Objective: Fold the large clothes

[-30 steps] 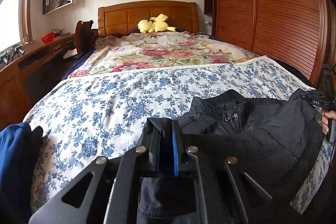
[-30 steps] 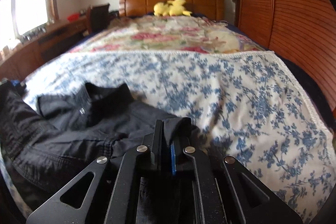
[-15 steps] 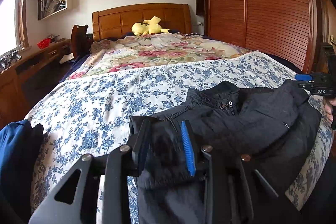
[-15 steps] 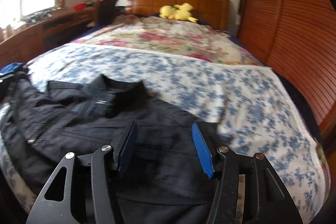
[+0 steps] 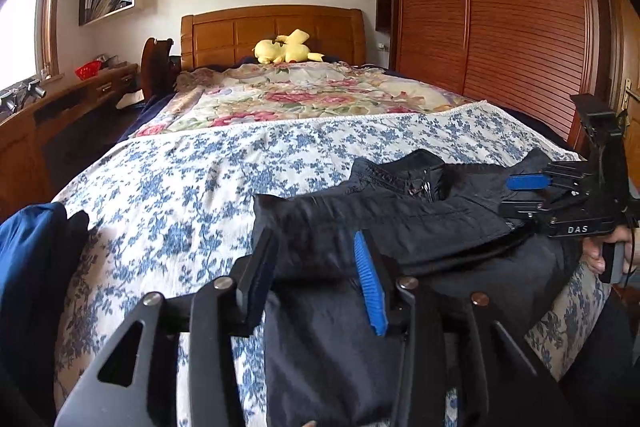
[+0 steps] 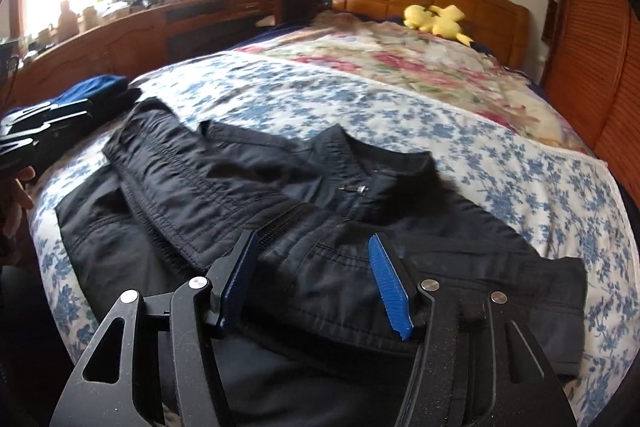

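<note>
A: Left wrist view. Jacket lies on the near end of the bed, collar toward the headboard, one sleeve folded across the chest. My left tool stands partly spread and opening over that sleeve, pads clear of the cloth, so the fold rests by itself.

B: And against the frame a second ago?

A: Then it was clamped on the sleeve end; I have let go.

B: Right wrist view?

A: Right tool, moderately wide and opening, hovers above the jacket front and pinches nothing. A second ago it gripped a fold of black cloth; now both sleeves lie crossed inward.
</note>
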Available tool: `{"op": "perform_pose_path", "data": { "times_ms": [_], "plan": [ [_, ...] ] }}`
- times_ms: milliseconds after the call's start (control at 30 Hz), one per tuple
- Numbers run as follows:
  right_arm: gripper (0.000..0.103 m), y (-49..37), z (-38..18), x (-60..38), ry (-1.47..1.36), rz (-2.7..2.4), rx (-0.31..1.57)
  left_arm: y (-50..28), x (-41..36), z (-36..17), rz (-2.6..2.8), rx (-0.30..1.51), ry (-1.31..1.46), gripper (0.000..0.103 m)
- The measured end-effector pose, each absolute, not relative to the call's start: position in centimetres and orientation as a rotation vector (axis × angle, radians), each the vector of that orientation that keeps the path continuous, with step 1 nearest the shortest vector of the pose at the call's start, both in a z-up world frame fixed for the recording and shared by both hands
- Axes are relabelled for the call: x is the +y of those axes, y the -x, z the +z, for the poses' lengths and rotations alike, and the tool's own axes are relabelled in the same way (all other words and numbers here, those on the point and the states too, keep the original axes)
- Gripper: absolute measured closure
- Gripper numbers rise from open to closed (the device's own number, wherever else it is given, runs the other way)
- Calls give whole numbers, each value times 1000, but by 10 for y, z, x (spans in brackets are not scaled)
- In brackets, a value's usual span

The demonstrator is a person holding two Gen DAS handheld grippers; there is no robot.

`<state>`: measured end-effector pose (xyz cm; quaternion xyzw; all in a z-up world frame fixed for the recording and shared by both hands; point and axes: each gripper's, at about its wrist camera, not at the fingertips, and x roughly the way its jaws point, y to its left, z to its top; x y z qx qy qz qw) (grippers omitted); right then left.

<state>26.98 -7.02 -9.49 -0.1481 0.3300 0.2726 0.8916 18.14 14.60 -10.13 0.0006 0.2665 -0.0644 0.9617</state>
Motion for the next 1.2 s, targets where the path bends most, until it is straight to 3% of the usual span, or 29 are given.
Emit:
{"op": "perform_pose_path", "data": {
  "times_ms": [233, 467, 1000, 1033, 1067, 1100, 1133, 1200],
  "plan": [
    [44, -266, -98, -57, 331, 562, 688, -160, 147, -104, -122, 539, 7, 58],
    [32, -253, -87, -56, 319, 603, 681, -152, 143, -107, -138, 543, 8, 55],
    [27, -277, -138, -24, 487, 561, 836, -158, 142, -112, -148, 558, 16, 54],
    [29, -282, -138, -25, 478, 559, 850, -158, 142, -112, -150, 558, 15, 54],
    [45, -287, -138, -24, 471, 559, 860, -158, 141, -112, -154, 558, 15, 54],
    [71, -291, -136, -24, 473, 560, 864, -159, 141, -112, -156, 559, 16, 54],
    [82, -296, -136, -22, 489, 555, 862, -160, 140, -111, -158, 561, 19, 54],
    [95, -308, -133, -20, 495, 578, 852, -161, 140, -110, -164, 561, 22, 54]
  ]
}}
